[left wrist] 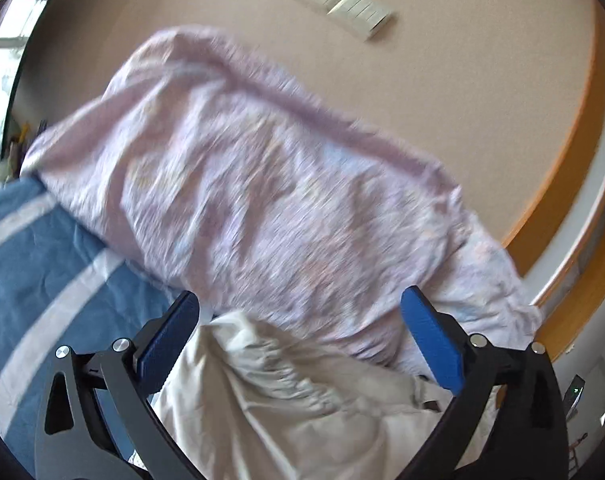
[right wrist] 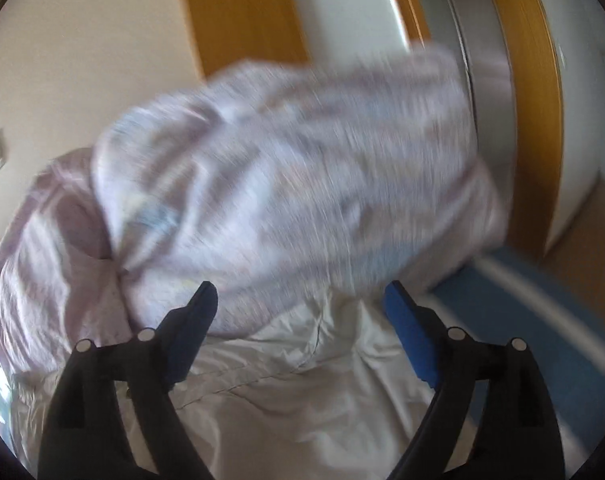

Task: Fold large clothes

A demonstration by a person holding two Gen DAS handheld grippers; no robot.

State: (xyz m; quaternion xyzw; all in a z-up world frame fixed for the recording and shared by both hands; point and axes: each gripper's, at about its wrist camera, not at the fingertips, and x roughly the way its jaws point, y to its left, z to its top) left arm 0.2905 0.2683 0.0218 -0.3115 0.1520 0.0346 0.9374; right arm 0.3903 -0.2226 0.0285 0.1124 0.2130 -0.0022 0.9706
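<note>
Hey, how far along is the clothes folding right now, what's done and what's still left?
Little looks done: the lilac garment is a blurred, rumpled mound, and the white garment lies creased beneath it on the blue striped sheet. Nothing is in hand: the left gripper and right gripper are both open, hovering over the pile. Left: grip an edge, spread each piece flat, and fold it.
</note>
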